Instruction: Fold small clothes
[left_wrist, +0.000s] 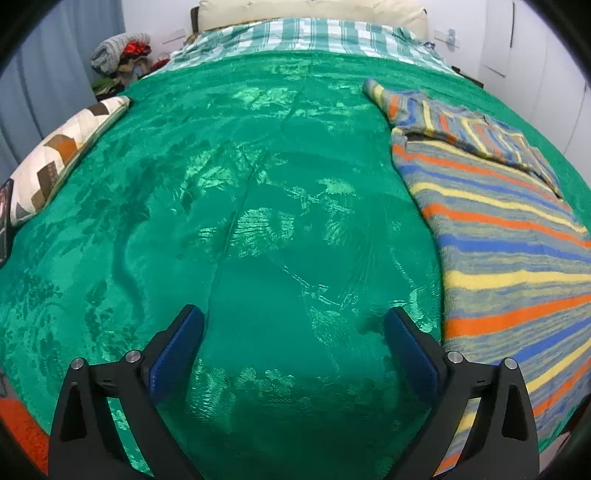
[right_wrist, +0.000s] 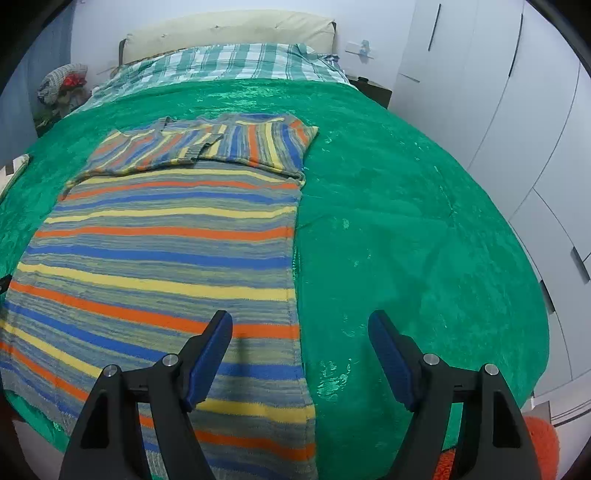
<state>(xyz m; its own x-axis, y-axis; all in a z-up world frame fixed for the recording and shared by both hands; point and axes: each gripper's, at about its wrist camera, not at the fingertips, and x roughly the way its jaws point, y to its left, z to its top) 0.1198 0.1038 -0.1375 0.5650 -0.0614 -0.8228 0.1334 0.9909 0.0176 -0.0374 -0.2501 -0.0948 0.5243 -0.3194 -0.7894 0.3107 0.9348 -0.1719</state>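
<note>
A striped sweater (right_wrist: 166, 258) is spread flat on the green blanket (right_wrist: 406, 221), sleeves folded across its top. The left gripper (left_wrist: 293, 325) is held wide open, empty, over blanket left of the sweater. The right gripper (right_wrist: 300, 328) is held wide open, empty, over the sweater's right edge.

Green bedspread (left_wrist: 258, 206) over bed; checked sheet (left_wrist: 314, 37) and cream pillow (left_wrist: 314, 11) at head; chevron cushion (left_wrist: 62, 155) at left edge; white wardrobe (right_wrist: 517, 110) beside bed.
</note>
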